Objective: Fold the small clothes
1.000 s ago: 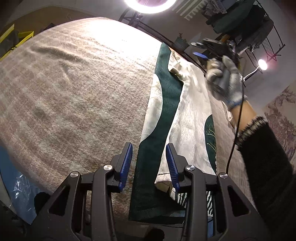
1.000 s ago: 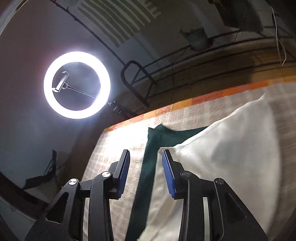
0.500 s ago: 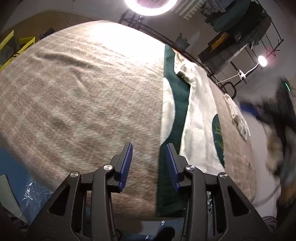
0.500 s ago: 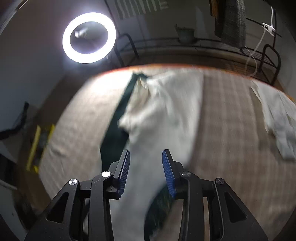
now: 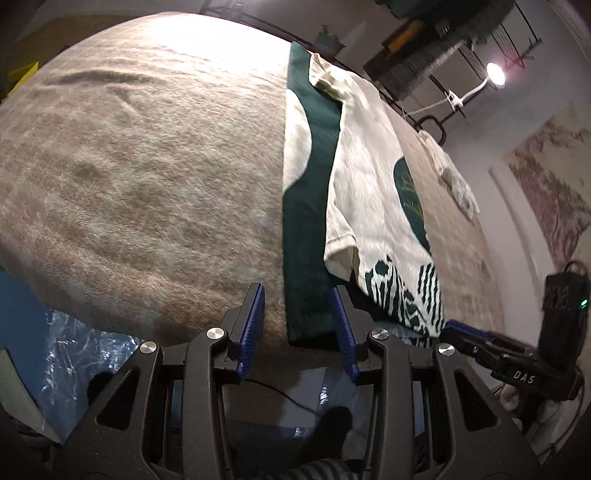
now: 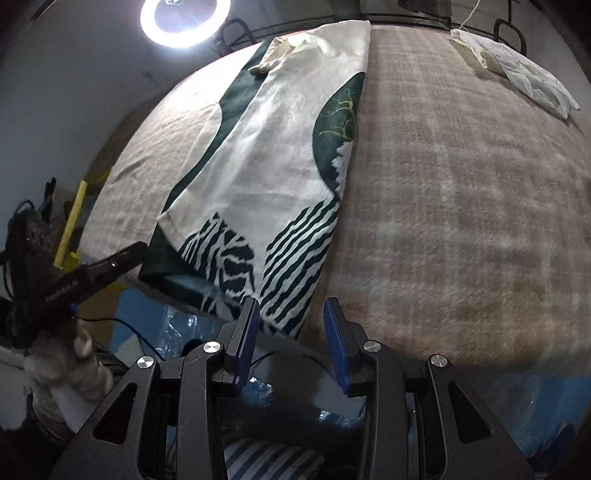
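Observation:
A cream and dark green garment (image 5: 369,166) (image 6: 273,147) with a striped print lies folded lengthwise on the beige blanket (image 5: 147,166), reaching from the far edge to the near one. My left gripper (image 5: 297,326) hovers open at the near edge, with the garment's dark green corner showing in the gap and untouched. In the right wrist view that left gripper (image 6: 129,256) shows as a dark bar in a gloved hand. My right gripper (image 6: 291,328) is open above the striped near corner, with nothing between its pads; its blue tip (image 5: 461,334) shows low on the right in the left wrist view.
A second cream cloth (image 5: 454,181) (image 6: 524,74) lies crumpled at the blanket's far right. Blue plastic sheeting (image 5: 62,350) hangs below the near edge. A ring light (image 6: 184,22) and a small lamp (image 5: 495,74) stand beyond the far edge, by a metal rack.
My right gripper has swept from the garment's far end back to its near edge. The left gripper has drifted a little, so the green strip now lies between its fingers rather than under the right one.

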`<state>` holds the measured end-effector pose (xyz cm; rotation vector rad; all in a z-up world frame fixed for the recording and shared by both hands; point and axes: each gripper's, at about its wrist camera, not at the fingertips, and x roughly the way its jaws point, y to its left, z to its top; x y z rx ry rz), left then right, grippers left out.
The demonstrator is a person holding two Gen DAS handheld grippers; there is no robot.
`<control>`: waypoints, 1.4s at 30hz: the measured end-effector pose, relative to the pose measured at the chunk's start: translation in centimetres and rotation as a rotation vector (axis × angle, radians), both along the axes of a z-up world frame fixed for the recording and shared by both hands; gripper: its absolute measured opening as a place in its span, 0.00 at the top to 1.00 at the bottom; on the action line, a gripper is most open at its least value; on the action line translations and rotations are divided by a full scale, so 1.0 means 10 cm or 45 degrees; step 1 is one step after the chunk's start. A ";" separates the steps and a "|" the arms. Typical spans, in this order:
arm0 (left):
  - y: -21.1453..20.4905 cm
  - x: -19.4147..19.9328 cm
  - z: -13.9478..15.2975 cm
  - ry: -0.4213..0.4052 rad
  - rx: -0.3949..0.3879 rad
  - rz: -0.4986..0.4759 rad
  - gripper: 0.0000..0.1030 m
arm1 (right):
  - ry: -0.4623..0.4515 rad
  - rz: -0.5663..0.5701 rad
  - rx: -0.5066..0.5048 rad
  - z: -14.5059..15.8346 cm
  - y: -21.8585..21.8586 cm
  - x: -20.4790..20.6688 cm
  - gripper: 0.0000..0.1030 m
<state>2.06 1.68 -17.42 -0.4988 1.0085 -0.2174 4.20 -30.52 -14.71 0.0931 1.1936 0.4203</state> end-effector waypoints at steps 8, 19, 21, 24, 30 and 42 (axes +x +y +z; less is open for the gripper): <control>-0.13 0.05 -0.03 -0.022 0.073 -0.031 0.95 | -0.062 0.075 -0.185 -0.10 0.24 0.02 0.82; 0.05 -0.05 0.01 -0.038 -0.007 0.021 1.00 | -0.038 -0.086 0.229 0.08 -0.37 -0.07 1.00; 0.02 -0.03 -0.04 -0.018 0.015 0.024 1.00 | -0.022 -0.073 0.175 0.01 -0.37 -0.11 1.00; 0.06 -0.04 -0.02 -0.014 -0.008 0.032 1.00 | 0.025 -0.088 0.126 -0.12 -0.38 -0.10 1.00; 0.16 -0.05 0.04 -0.017 -0.081 0.058 0.96 | -0.046 -0.108 0.213 0.08 -0.45 -0.07 0.98; -0.02 0.09 -0.06 0.051 -0.060 -0.036 0.97 | 0.100 -0.028 0.254 -0.19 -0.30 0.08 0.87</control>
